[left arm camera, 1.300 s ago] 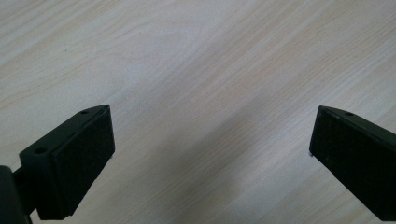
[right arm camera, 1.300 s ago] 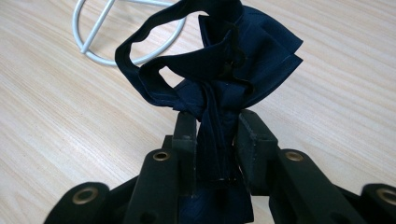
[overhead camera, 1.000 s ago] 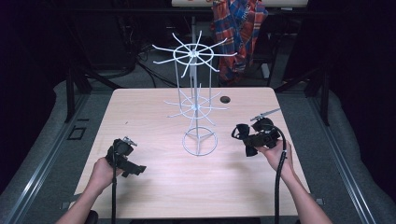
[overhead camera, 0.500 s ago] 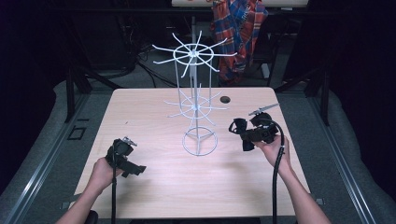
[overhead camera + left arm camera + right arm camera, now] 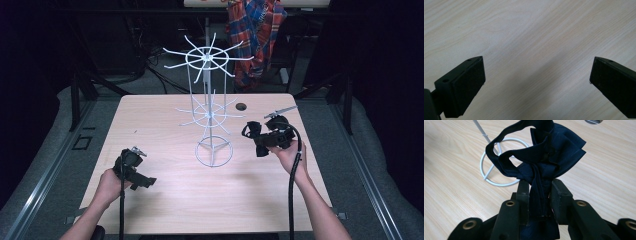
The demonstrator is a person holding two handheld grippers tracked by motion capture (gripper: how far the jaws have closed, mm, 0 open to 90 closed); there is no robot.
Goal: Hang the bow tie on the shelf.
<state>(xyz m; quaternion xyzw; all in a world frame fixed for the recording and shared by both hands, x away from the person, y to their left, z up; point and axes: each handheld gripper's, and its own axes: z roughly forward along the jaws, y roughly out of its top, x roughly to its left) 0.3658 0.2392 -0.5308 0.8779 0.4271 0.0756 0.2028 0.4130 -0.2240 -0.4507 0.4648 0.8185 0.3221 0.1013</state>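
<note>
Dark blue bow tie (image 5: 541, 162) is clamped between the jaws of the right gripper (image 5: 540, 195), which are closed tight on its middle; its strap loop hangs free in front. In the high view this right gripper (image 5: 260, 140) holds the bow tie (image 5: 252, 131) above the counter (image 5: 165, 200), just beside the white wire display rack (image 5: 212, 115), near its ring base. The left gripper (image 5: 536, 75) stands wide open with nothing between its jaws, low over bare wood at the counter's near left part.

The bow tie (image 5: 544, 167) lower end is hidden between the right gripper (image 5: 540, 195) jaws
</note>
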